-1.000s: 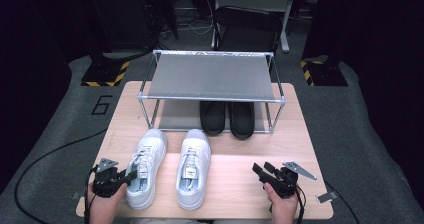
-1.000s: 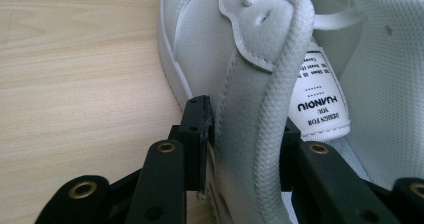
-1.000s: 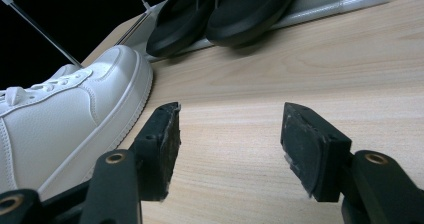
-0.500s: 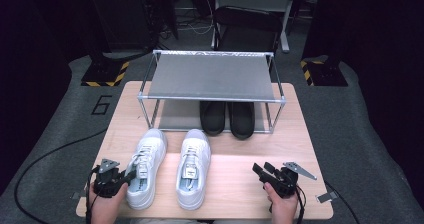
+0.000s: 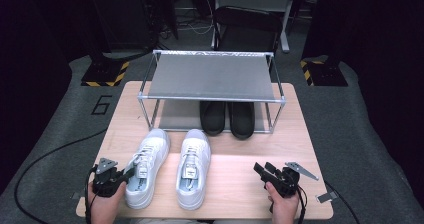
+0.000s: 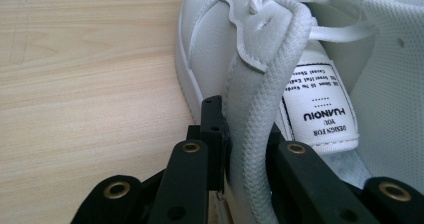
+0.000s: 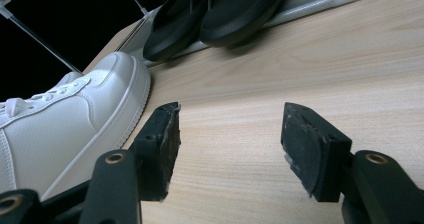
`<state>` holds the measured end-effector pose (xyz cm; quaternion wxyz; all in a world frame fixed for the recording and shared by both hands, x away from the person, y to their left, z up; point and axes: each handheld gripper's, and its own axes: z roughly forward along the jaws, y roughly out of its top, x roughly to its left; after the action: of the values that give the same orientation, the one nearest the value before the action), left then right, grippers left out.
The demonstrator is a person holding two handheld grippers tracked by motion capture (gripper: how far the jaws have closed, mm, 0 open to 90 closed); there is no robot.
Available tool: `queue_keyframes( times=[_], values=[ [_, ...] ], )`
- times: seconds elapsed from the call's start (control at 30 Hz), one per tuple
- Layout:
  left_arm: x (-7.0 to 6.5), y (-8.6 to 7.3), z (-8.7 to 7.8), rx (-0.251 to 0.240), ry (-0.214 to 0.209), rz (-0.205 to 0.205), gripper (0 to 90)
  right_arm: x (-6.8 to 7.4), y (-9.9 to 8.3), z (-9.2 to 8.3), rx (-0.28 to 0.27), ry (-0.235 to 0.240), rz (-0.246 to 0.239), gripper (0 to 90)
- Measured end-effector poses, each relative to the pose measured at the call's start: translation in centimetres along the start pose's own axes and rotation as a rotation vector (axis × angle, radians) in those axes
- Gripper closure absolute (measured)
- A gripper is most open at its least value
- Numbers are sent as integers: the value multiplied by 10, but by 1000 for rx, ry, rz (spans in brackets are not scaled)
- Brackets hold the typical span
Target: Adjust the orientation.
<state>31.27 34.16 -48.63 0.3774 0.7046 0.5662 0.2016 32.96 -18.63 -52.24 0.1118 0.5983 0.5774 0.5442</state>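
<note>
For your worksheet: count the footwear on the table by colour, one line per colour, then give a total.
White lace-up sneakers: 2, the left white sneaker and the right white sneaker
Black slip-on shoes under the metal rack: 2, the left black shoe and the right black shoe
Total: 4

Even overhead light falls on the pale wooden surface (image 5: 240, 184) while the room beyond sinks into near-black. Soft shadows gather under the rack (image 5: 212, 76). The high view is slightly soft and grainy; both gripper views are sharp close in, with the white sneaker (image 6: 320, 49) nearly overexposed.
</note>
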Motion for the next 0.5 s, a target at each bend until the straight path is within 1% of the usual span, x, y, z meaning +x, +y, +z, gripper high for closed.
queue_keyframes(
  times=[0.07, 0.1, 0.13, 0.17, 0.27, 0.37, 0.4, 0.43, 0.47, 0.5],
  values=[
    [1, 1, 0, 1, -6, -6, 816, 0, 0, 0, -2, -4, 2, 404],
    [1, 1, 1, -11, -2, -8, 816, -1, 0, 0, -3, -3, 2, 404],
    [1, 2, 0, -4, -6, -5, 818, -1, 1, -1, -3, -6, 4, 404],
    [2, 3, 0, -2, -11, -11, 818, -2, 1, 0, -6, -6, 6, 403],
    [4, 3, 0, -10, -19, -17, 821, -3, 1, 1, -7, -7, 10, 403],
    [5, 2, 1, -40, -20, -20, 824, -3, 1, 2, -3, -10, 13, 403],
    [4, 2, 1, -44, -21, -17, 824, -4, 1, 2, -2, -14, 16, 404],
    [5, 3, -1, -38, -30, -15, 825, -4, 0, 2, 0, -19, 15, 403],
    [4, 3, -1, -49, -31, -16, 826, -4, 0, 2, 4, -13, 29, 404],
    [4, 3, -1, -57, -33, -16, 826, -5, 0, 2, -2, -12, 17, 403]
  ],
)
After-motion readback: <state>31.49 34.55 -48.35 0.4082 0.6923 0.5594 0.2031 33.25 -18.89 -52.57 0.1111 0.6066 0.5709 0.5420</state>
